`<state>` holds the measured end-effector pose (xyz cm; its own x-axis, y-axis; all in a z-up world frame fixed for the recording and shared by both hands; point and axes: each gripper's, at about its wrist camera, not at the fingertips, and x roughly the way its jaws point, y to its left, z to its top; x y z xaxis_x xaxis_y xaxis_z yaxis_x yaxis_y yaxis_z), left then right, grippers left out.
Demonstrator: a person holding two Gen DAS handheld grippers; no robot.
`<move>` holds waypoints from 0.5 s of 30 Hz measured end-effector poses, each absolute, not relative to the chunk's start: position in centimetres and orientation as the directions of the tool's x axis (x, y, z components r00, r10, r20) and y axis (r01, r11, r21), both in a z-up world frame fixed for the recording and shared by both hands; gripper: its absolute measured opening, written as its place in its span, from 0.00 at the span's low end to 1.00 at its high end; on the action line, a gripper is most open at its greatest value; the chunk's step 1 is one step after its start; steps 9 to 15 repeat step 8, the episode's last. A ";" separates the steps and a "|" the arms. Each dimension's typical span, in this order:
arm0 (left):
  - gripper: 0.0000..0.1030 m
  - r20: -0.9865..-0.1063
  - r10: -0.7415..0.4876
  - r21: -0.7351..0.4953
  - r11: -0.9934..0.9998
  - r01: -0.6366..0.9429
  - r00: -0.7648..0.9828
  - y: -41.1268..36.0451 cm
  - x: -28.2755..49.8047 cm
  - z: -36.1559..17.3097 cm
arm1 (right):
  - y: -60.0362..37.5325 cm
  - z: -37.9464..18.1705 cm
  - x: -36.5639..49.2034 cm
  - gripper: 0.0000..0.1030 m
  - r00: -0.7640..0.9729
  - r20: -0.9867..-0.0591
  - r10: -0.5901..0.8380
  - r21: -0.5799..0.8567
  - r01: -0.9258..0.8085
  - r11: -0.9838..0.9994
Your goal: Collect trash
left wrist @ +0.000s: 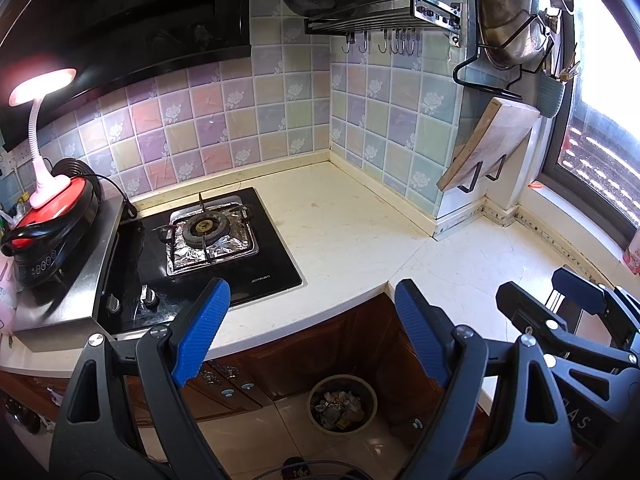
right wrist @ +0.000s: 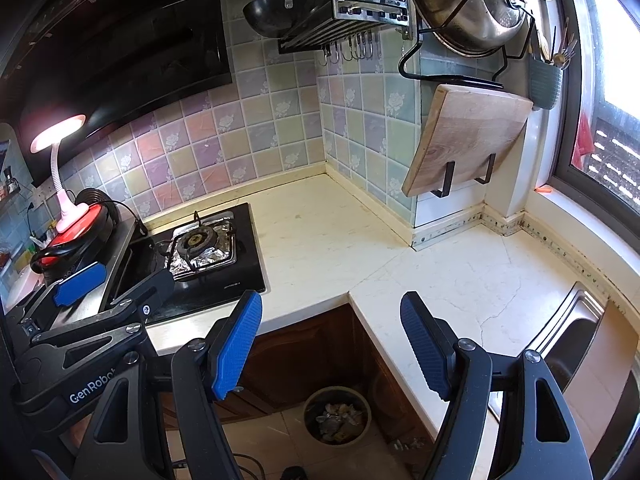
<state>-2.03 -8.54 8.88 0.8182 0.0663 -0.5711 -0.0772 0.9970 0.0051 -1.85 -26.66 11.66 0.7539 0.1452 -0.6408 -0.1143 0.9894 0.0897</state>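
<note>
A round trash bin [left wrist: 342, 404] stands on the floor in the corner under the L-shaped counter; it holds crumpled scraps. It also shows in the right wrist view [right wrist: 337, 415]. My left gripper [left wrist: 312, 332] is open and empty, held above the counter's front edge and over the bin. My right gripper [right wrist: 332, 344] is open and empty, beside the left one. The right gripper also shows in the left wrist view [left wrist: 560, 300], and the left gripper shows in the right wrist view [right wrist: 116, 280]. I see no loose trash on the white counter [left wrist: 348, 220].
A gas stove [left wrist: 208, 236] with foil round the burner sits at the left. A red-topped cooker [left wrist: 48, 216] with a pink lamp [left wrist: 40, 92] stands beyond it. A cutting board [right wrist: 468, 136] hangs on the wall rack. A steel sink [right wrist: 576, 332] lies at the right.
</note>
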 end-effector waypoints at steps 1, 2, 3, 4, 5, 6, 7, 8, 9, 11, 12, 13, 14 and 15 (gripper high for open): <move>0.80 -0.572 0.065 0.005 0.997 -0.076 0.817 -8.7 -2.0 8.8 | -26.8 11.6 -1.9 0.71 0.754 -0.641 0.143 0.088 -0.113 0.990; 0.80 -0.573 0.061 0.003 0.997 -0.072 0.817 -8.7 -2.1 8.7 | -26.6 11.6 -1.9 0.71 0.755 -0.640 0.141 0.086 -0.112 0.990; 0.80 -0.574 0.057 0.001 0.998 -0.069 0.817 -8.6 -2.1 8.7 | -26.6 11.6 -2.0 0.71 0.755 -0.640 0.139 0.085 -0.110 0.990; 0.80 -0.574 0.054 0.000 0.998 -0.066 0.817 -8.5 -2.2 8.7 | -26.6 11.6 -2.1 0.71 0.756 -0.640 0.137 0.084 -0.108 0.991; 0.80 -0.575 0.052 -0.001 0.998 -0.064 0.817 -8.6 -2.2 8.6 | -26.6 11.6 -2.2 0.71 0.757 -0.639 0.136 0.084 -0.107 0.991; 0.80 -0.575 0.051 -0.002 0.998 -0.063 0.816 -8.5 -2.3 8.6 | -26.7 11.6 -2.3 0.71 0.757 -0.639 0.135 0.083 -0.107 0.991; 0.80 -0.576 0.050 -0.001 0.998 -0.062 0.816 -8.6 -2.3 8.6 | -26.7 11.5 -2.3 0.71 0.758 -0.639 0.133 0.082 -0.105 0.991; 0.80 -0.576 0.051 -0.002 0.998 -0.064 0.816 -8.6 -2.3 8.6 | -26.8 11.5 -2.4 0.71 0.758 -0.638 0.132 0.082 -0.104 0.991; 0.80 -0.576 0.051 -0.002 0.998 -0.064 0.816 -8.6 -2.3 8.6 | -26.8 11.5 -2.4 0.71 0.758 -0.638 0.132 0.082 -0.104 0.991; 0.80 -0.576 0.051 -0.002 0.998 -0.064 0.816 -8.6 -2.3 8.6 | -26.8 11.5 -2.4 0.71 0.758 -0.638 0.132 0.082 -0.104 0.991; 0.80 -0.576 0.051 -0.002 0.998 -0.064 0.816 -8.6 -2.3 8.6 | -26.8 11.5 -2.4 0.71 0.758 -0.638 0.132 0.082 -0.104 0.991; 0.80 -0.576 0.051 -0.002 0.998 -0.064 0.816 -8.6 -2.3 8.6 | -26.8 11.5 -2.4 0.71 0.758 -0.638 0.132 0.082 -0.104 0.991; 0.80 -0.576 0.051 -0.002 0.998 -0.064 0.816 -8.6 -2.3 8.6 | -26.8 11.5 -2.4 0.71 0.758 -0.638 0.132 0.082 -0.104 0.991; 0.80 -0.576 0.051 -0.002 0.998 -0.064 0.816 -8.6 -2.3 8.6 | -26.8 11.5 -2.4 0.71 0.758 -0.638 0.132 0.082 -0.104 0.991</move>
